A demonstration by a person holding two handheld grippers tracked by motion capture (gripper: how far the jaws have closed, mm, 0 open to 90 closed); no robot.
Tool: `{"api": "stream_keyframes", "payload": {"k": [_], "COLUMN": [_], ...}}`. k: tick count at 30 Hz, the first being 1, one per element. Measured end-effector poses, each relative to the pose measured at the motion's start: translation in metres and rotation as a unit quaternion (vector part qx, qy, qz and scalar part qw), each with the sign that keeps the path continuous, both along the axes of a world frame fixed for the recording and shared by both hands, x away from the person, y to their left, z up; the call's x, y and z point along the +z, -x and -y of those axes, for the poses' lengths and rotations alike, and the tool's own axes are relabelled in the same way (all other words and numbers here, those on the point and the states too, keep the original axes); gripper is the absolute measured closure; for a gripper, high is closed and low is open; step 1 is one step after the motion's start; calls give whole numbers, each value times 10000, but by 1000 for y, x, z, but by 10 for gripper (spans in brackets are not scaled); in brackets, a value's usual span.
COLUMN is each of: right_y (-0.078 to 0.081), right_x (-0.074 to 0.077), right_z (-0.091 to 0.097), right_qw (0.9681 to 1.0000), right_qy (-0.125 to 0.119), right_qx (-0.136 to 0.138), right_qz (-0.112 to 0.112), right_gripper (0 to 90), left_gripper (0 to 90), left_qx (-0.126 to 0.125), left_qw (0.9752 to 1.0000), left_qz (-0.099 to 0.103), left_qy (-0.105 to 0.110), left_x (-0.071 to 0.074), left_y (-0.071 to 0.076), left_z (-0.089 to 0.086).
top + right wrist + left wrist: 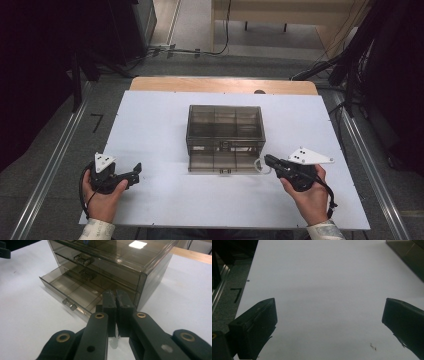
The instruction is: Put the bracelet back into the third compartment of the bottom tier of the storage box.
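A smoky see-through drawer box stands mid-table, and its bottom drawer is pulled out toward me. In the right gripper view the drawer shows bare compartments. My right gripper sits at the drawer's right front corner, its jaws pressed together. A small clear loop-shaped piece is pinched at their tips and shows as a translucent bit under the jaws. My left gripper rests low at the front left of the table, open, with only bare board between its fingers.
The white board covers a wooden table whose far edge shows behind it. Metal rails run along both sides. Dark stands and cables crowd the floor beyond. The drawer box's corner shows in the left gripper view.
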State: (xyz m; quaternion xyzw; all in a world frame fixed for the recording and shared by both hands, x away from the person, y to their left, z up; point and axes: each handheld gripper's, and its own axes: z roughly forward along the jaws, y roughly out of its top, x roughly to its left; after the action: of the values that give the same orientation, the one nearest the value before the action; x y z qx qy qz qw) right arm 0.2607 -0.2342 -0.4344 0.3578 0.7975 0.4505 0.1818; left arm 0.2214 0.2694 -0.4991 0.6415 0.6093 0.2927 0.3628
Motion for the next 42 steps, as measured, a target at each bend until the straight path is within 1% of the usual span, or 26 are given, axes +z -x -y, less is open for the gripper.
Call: {"api": "stream_keyframes", "payload": {"k": [11, 23, 36, 42], "right_y": [-6, -15, -27, -31], "right_x": [3, 1, -7, -13], "right_z": [-9, -16, -31, -40], "right_qw": [10000, 9999, 10000, 10000], "right_qy": [-17, -57, 25, 76], "right_qx": [40, -29, 10, 57], "right_qz": [52, 95, 49, -15], "right_gripper": [852, 852, 852, 852], "left_gripper": [0, 0, 0, 0], "left_qx": [-7, -16, -22, -29], "left_qw": [10000, 10000, 10000, 10000], "left_qz": [-3, 2, 8, 10], "left_qy": [9, 14, 23, 25], "left_x": [0, 0, 0, 0], "left_y": [0, 0, 0, 1], "left_z": [0, 0, 0, -1]}}
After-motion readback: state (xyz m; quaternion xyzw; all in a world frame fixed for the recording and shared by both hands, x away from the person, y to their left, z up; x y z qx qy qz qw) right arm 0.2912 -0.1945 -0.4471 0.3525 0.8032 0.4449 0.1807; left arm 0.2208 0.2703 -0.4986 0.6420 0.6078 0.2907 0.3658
